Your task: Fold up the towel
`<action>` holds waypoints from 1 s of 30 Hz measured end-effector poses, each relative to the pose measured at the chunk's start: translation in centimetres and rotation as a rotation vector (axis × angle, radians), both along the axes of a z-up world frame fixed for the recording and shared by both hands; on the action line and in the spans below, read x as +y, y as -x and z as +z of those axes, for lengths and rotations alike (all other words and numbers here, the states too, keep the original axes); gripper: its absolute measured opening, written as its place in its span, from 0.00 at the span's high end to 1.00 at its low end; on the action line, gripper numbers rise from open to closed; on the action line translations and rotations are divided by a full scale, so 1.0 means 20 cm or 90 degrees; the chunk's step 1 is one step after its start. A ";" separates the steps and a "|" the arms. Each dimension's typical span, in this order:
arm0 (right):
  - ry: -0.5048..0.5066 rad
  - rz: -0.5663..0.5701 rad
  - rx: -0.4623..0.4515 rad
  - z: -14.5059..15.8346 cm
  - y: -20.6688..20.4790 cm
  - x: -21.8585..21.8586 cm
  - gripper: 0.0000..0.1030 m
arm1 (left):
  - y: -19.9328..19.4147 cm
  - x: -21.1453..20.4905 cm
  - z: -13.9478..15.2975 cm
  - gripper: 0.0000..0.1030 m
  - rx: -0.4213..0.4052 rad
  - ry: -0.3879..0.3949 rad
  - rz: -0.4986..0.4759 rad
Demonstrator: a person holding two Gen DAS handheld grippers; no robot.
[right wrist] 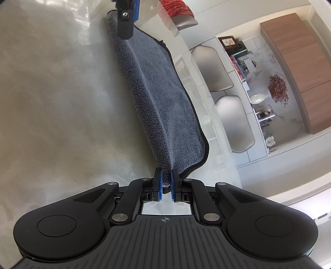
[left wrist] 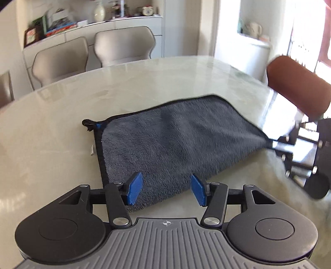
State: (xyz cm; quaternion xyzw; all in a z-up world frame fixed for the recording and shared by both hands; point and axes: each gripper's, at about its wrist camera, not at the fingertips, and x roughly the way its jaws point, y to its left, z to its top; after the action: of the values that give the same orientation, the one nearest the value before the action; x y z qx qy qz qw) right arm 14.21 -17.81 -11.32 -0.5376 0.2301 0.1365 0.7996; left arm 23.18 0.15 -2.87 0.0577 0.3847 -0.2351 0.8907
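Observation:
A grey towel [left wrist: 169,142] with a dark hem lies on the pale marble table [left wrist: 124,82]. My left gripper [left wrist: 166,189] is open, its blue pads on either side of the towel's near corner, with nothing held. My right gripper [right wrist: 166,186] is shut on the towel [right wrist: 157,87] at a corner and lifts that edge, so the cloth runs away from it in a ridge. In the left wrist view the right gripper [left wrist: 277,142] pinches the towel's right corner. The left gripper's finger [right wrist: 126,18] shows at the towel's far end in the right wrist view.
Two beige chairs [left wrist: 93,53] stand at the table's far side, before a white shelf unit with books and ornaments [left wrist: 62,22]. The person's forearm in a brown sleeve [left wrist: 298,91] is at the right. The table edge [right wrist: 186,68] runs just beyond the towel.

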 end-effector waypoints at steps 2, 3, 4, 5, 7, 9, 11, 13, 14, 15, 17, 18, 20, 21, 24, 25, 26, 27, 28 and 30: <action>0.005 -0.003 0.001 0.00 0.00 0.01 0.92 | -0.03 0.02 0.00 0.40 0.009 0.016 0.019; 0.006 -0.005 0.000 0.00 0.00 0.01 0.92 | -0.05 0.03 0.00 0.40 0.015 0.022 0.031; 0.007 -0.006 -0.002 0.00 0.00 0.01 0.92 | -0.06 0.04 -0.01 0.40 0.022 0.025 0.038; 0.008 -0.007 -0.004 0.01 0.00 0.01 0.92 | -0.08 0.04 -0.03 0.40 0.037 0.019 0.036; 0.007 -0.011 -0.010 0.02 0.00 0.02 0.93 | -0.11 0.02 -0.08 0.40 0.081 0.001 0.023; 0.005 -0.014 -0.023 0.04 -0.01 0.02 0.93 | -0.09 0.01 -0.10 0.40 0.077 -0.015 0.011; 0.007 -0.015 -0.040 0.06 -0.02 0.03 0.93 | -0.07 0.00 -0.12 0.40 0.063 -0.035 -0.003; 0.011 0.005 -0.059 0.09 -0.04 0.07 0.93 | -0.05 -0.02 -0.13 0.40 0.050 -0.060 -0.016; 0.013 0.020 -0.068 0.11 -0.05 0.10 0.93 | -0.04 -0.03 -0.14 0.40 0.044 -0.071 -0.022; 0.016 0.034 -0.078 0.12 -0.05 0.12 0.93 | -0.03 -0.04 -0.14 0.39 0.040 -0.081 -0.027; 0.020 0.063 -0.097 0.16 -0.07 0.17 0.93 | -0.02 -0.05 -0.15 0.38 0.030 -0.095 -0.038; 0.022 0.077 -0.107 0.17 -0.08 0.20 0.93 | -0.01 -0.06 -0.15 0.37 0.024 -0.100 -0.043; 0.026 0.106 -0.126 0.20 -0.10 0.25 0.93 | 0.00 -0.07 -0.17 0.36 0.013 -0.107 -0.055; 0.025 0.123 -0.133 0.22 -0.11 0.28 0.93 | 0.01 -0.06 -0.17 0.36 0.008 -0.105 -0.060; 0.002 0.198 -0.117 0.25 -0.13 0.37 0.93 | 0.03 -0.04 -0.17 0.35 -0.002 -0.097 -0.075; -0.008 0.223 -0.107 0.26 -0.14 0.40 0.93 | 0.03 -0.03 -0.17 0.35 -0.004 -0.093 -0.080; -0.018 0.239 -0.098 0.26 -0.15 0.42 0.93 | 0.04 -0.02 -0.17 0.35 -0.005 -0.088 -0.085; -0.031 0.259 -0.087 0.27 -0.16 0.44 0.95 | 0.04 -0.01 -0.17 0.36 -0.006 -0.081 -0.088; -0.045 0.280 -0.076 0.27 -0.18 0.47 0.96 | 0.04 0.00 -0.17 0.35 -0.007 -0.074 -0.090; -0.082 0.318 -0.040 0.29 -0.20 0.51 0.96 | 0.04 0.02 -0.17 0.35 -0.005 -0.060 -0.093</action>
State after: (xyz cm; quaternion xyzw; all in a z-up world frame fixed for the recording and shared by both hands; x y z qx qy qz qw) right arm 18.26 -7.68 -5.51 -0.5299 0.0559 0.3272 0.7804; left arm 22.31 0.56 -6.29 0.1285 0.3866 -0.2807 0.8690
